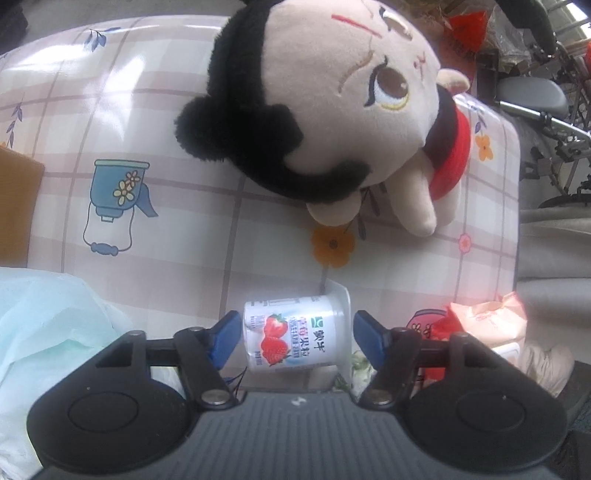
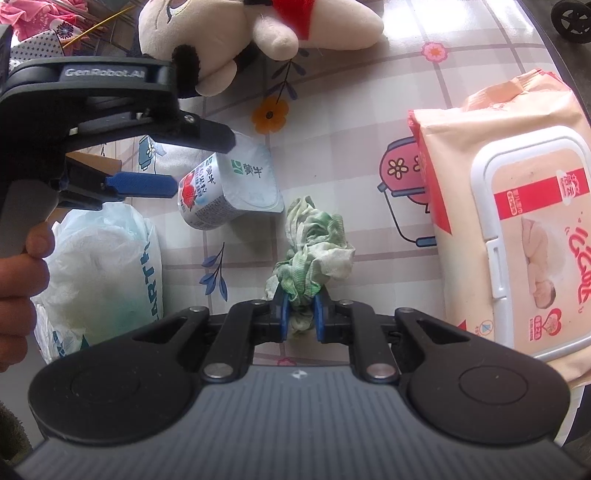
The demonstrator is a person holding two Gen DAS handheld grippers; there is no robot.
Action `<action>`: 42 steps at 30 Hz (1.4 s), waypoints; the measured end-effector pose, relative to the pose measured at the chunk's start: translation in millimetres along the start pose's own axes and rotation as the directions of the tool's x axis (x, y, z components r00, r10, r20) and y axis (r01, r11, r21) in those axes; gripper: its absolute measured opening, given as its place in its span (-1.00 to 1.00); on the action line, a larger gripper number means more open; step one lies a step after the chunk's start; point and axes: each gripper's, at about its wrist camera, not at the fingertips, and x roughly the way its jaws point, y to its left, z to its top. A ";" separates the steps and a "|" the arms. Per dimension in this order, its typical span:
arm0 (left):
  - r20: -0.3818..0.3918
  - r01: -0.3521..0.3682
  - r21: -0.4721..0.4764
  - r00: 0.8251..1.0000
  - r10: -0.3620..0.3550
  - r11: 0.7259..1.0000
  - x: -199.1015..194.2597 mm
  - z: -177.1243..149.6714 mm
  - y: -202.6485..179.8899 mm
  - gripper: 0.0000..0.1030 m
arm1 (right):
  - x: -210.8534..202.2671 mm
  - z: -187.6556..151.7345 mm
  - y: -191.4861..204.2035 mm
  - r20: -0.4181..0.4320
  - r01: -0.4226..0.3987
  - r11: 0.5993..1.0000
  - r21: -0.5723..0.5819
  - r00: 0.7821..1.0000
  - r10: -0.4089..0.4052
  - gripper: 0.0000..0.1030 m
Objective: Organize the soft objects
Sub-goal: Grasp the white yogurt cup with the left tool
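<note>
My left gripper (image 1: 292,334) is open with its blue fingers on either side of a strawberry yogurt cup (image 1: 295,338) lying on its side; the left finger touches the cup's base. In the right wrist view the left gripper (image 2: 199,162) straddles the same cup (image 2: 229,186). My right gripper (image 2: 300,314) is shut on a crumpled green-and-white cloth (image 2: 314,251) resting on the table. A plush doll (image 1: 325,103) with black hair and a red collar lies at the far side, also in the right wrist view (image 2: 258,33).
A peach wet-wipes pack (image 2: 517,236) lies right of the cloth, also in the left wrist view (image 1: 487,321). A pale bag of white soft goods (image 2: 103,266) sits at left. The table wears a checked cloth (image 1: 147,110). A brown box (image 1: 16,192) is at left.
</note>
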 end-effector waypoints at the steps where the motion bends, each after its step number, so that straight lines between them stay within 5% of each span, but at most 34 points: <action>1: -0.015 0.006 0.005 1.000 -0.006 1.000 5.6 0.2 -2.1 0.23 | 0.3 -0.4 0.5 -0.001 0.000 1.000 -0.002 1.000 0.000 -0.76; 6: -0.025 0.000 -0.004 1.000 -0.001 1.000 13.2 -1.8 -0.9 0.22 | 0.9 -2.0 1.2 -0.001 -0.001 1.000 -0.004 1.000 0.001 -0.76; 9: 0.033 0.095 -0.047 0.995 -0.094 0.994 3.5 -4.0 6.9 0.22 | 1.0 -2.1 -2.1 -0.001 -0.003 1.000 0.008 1.000 0.004 -0.75; 13: 0.088 0.357 -0.183 0.934 -0.347 0.916 6.5 -3.0 24.2 0.23 | 1.6 -2.1 -6.0 0.000 -0.003 1.000 0.015 1.000 0.003 -0.75; 16: 0.109 0.437 -0.249 0.899 -0.424 0.864 25.5 -3.8 28.3 0.23 | 0.2 -2.0 -8.7 0.002 -0.002 1.000 0.017 1.000 0.002 -0.74; 20: 0.086 0.438 -0.276 0.898 -0.432 0.855 41.2 -6.4 30.0 0.24 | -1.3 -3.0 -9.7 0.004 -0.002 1.000 0.023 1.000 0.002 -0.74; 28: 0.079 0.385 -0.264 0.922 -0.378 0.884 34.0 -8.8 26.4 0.34 | -4.4 -3.5 -12.0 0.005 0.002 1.000 0.027 1.000 -0.002 -0.74; 33: 0.104 0.387 -0.310 0.922 -0.373 0.868 29.9 -13.3 38.4 0.38 | -4.1 -4.7 -16.6 0.006 0.003 0.999 0.032 1.000 -0.003 -0.74; 36: 0.110 0.381 -0.345 0.924 -0.366 0.858 28.3 -16.9 44.7 0.58 | -7.5 -5.2 -19.1 0.009 0.003 0.999 0.036 1.000 -0.003 -0.73; 42: 0.098 0.266 -0.369 0.964 -0.247 0.891 17.9 -22.9 43.1 0.66 | -11.2 -5.8 -23.7 0.015 0.007 0.999 0.049 1.000 -0.008 -0.72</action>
